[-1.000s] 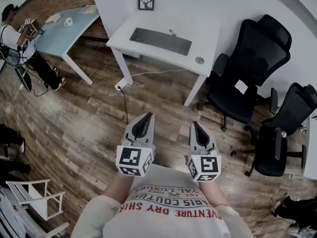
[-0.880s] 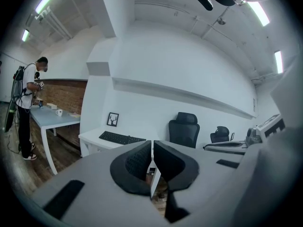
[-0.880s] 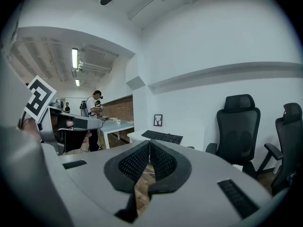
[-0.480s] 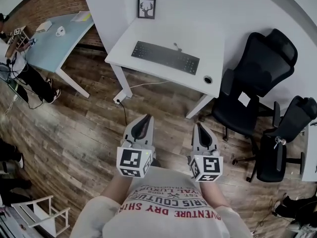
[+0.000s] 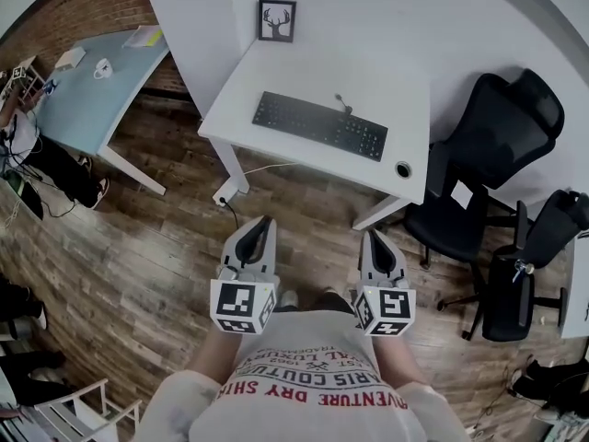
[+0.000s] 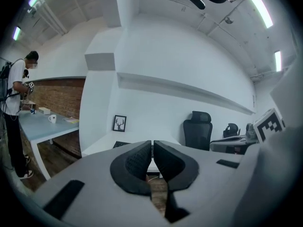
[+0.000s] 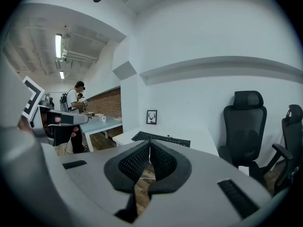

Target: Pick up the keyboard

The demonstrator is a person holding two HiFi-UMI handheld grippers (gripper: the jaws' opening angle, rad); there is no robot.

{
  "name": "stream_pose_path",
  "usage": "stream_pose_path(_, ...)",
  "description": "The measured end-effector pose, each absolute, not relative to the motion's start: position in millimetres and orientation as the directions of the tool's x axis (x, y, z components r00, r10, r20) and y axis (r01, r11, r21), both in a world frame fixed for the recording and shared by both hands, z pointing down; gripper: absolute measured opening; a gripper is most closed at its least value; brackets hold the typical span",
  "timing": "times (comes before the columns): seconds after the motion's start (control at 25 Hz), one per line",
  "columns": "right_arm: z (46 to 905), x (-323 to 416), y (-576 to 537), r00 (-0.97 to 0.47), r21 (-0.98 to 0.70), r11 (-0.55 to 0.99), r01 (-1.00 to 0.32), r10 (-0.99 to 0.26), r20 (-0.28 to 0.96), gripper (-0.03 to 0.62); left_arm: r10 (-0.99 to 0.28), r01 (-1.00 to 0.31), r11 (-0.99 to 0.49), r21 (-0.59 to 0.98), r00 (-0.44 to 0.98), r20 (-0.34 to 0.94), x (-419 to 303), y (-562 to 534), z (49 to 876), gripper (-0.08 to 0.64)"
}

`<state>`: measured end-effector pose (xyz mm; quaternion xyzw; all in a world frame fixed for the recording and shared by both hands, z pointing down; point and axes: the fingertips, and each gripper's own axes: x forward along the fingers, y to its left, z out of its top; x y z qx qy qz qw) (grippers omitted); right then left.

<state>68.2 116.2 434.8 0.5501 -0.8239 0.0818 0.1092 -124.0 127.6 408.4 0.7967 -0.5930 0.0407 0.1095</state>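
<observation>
Evidently the person is walking toward the white table with both tools held out in front at waist level, side by side and aimed ahead, so that each is already lined up with the work before arrival. The left gripper is keeping its jaws pressed together with nothing between the ribbed pads, as the left gripper view shows. The right gripper is doing the same, its jaws meeting at the tips and pinching nothing. Carrying them closed looks like a plain travelling posture, since nothing is within reach yet.

The keyboard is lying flat on the table, set slightly askew toward the near edge, with bare tabletop all round it. It is well apart from both grippers, with wooden floor lying between. A small framed picture is leaning against the wall at the table's far corner, and a round cable hole is sitting near the right front corner, both clear of the keyboard. A black office chair is standing just beside the table's right end.

Compared with a second ago, the table and keyboard are sitting lower and larger in the head view, so the person has been closing in. The blue side table has slid toward the left edge, while the grippers are holding the same closed, forward pose.
</observation>
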Motion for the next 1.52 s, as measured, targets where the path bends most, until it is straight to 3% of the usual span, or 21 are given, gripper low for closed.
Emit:
stream_pose_path(0.36,458.6,70.7,41.4,-0.359,-0.041,0.365,-0.93,-0.882,0.304,0.026,-0.933,-0.964,-0.235,0.128,0.26,0.247,-144.1,61.5,435.4,0.035)
stream_pose_path(0.92,460.6,114.0,-155.2,-0.358,-0.055,0.359,-0.932,-0.885,0.296,0.026,-0.923,-0.975,-0.188,0.121,0.217,0.317,-137.4,-130.5,450.1,0.035)
stream_pose_path(1.52,520.7,156.1,-238.1,-0.236,-0.146,0.191,-0.971,-0.872,0.429,0.026,-0.848,-0.955,-0.168,0.243,0.265,0.459,-158.7,-244.9,514.4,0.035)
